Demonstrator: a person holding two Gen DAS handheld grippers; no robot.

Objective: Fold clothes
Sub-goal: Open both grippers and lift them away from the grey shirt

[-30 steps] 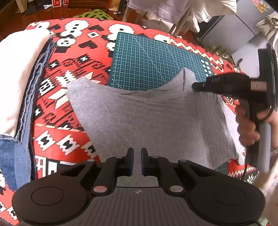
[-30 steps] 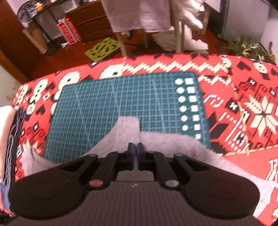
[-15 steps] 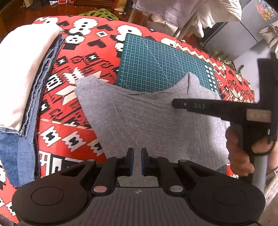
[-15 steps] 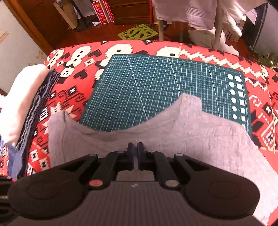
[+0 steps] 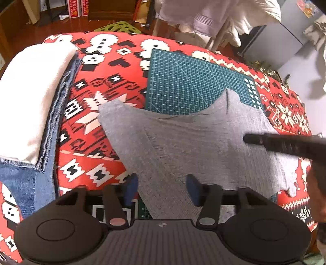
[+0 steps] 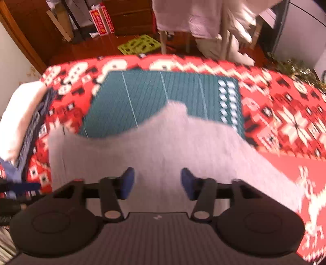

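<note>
A grey knit garment (image 5: 193, 142) lies flat on the red patterned tablecloth (image 5: 106, 85) and partly over the green cutting mat (image 5: 195, 83). My left gripper (image 5: 162, 190) is open above the garment's near edge, its blue pads apart with cloth beneath them. My right gripper (image 6: 158, 183) is also open over the grey garment (image 6: 163, 146), and that view is motion-blurred. In the left wrist view the right gripper's black finger (image 5: 285, 143) reaches over the cloth from the right, with a hand (image 5: 317, 189) behind it.
A stack of folded clothes, white cloth (image 5: 34, 102) on top of blue denim (image 5: 26, 177), sits at the table's left edge. Beyond the far edge stand a chair draped with white laundry (image 5: 205, 18), a green mat on the floor (image 6: 139, 44) and wooden furniture.
Both grippers were shut on the grey garment and have now opened, letting it go. The garment lies flatter on the table. The right gripper has pulled back towards the near edge.
</note>
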